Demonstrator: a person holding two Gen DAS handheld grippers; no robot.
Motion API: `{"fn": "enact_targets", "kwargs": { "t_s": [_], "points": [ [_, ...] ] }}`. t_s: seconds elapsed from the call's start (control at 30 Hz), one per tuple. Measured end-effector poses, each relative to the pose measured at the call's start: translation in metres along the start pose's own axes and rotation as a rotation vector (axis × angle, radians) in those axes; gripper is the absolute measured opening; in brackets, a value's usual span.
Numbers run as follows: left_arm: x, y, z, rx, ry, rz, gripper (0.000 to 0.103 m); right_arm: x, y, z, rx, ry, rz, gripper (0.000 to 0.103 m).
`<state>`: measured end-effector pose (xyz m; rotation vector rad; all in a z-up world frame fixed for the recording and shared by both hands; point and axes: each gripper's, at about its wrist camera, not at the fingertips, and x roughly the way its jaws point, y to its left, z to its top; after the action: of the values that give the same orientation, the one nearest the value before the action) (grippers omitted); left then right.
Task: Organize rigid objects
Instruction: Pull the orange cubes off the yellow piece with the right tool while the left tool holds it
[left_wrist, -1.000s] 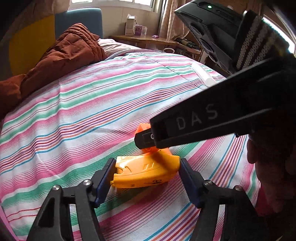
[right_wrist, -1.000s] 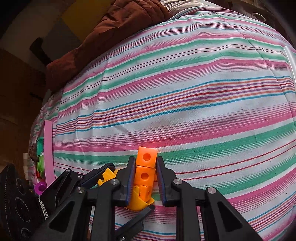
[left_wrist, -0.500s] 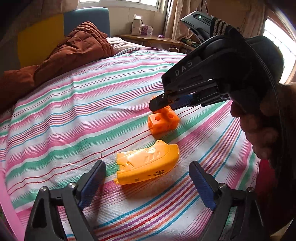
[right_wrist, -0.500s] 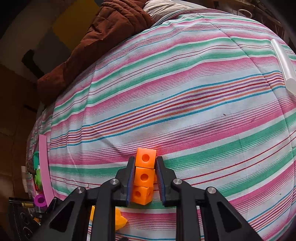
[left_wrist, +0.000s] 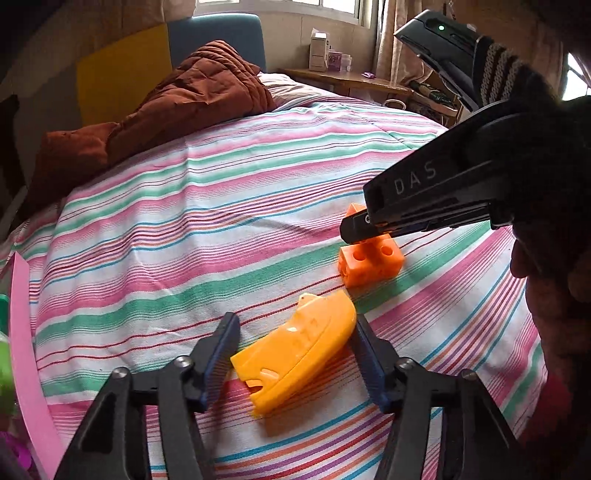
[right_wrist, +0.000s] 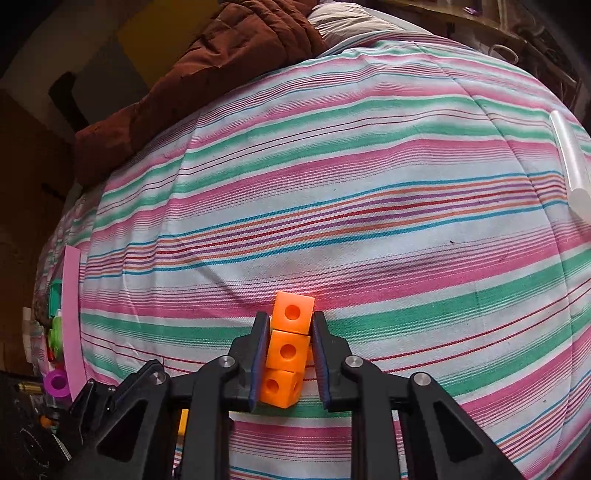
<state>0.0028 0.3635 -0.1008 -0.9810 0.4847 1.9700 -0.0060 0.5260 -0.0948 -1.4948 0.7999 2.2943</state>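
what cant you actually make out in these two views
- Left wrist view: the top of the orange block piece is covered by the right tongs, so their grip on it is hidden.
- Right wrist view: the yellow plastic piece shows only as a sliver behind the tongs' frame.
- Both views: the toys by the pink tray edge are cut off and too small to identify.
- Left wrist view: the boxes on the far table are too small to read.

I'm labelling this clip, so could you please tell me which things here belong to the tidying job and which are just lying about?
In the job:
- orange block piece, in right gripper
- yellow plastic shell, between left gripper fingers
- pink tray

Lying about:
- brown quilt
- striped bedsheet
- white tube
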Motion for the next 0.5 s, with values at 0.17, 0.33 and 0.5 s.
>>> {"fn": "enact_targets", "kwargs": {
  "t_s": [0.17,0.33,0.5],
  "points": [
    [-0.006,0.009,-0.006,-0.002,-0.008,0.0,0.031,0.002,0.004,-0.002,-0.045,-0.006,-0.026,0.023],
    [-0.019,0.022,-0.012,-0.081,-0.005,-0.07,0.05,0.001,0.002,-0.003,-0.034,-0.011,-0.016,0.022],
    [-0.034,0.027,-0.024,-0.107,-0.003,-0.068,0.078,0.003,0.001,0.0,-0.031,-0.009,-0.014,0.022]
  ]
}}
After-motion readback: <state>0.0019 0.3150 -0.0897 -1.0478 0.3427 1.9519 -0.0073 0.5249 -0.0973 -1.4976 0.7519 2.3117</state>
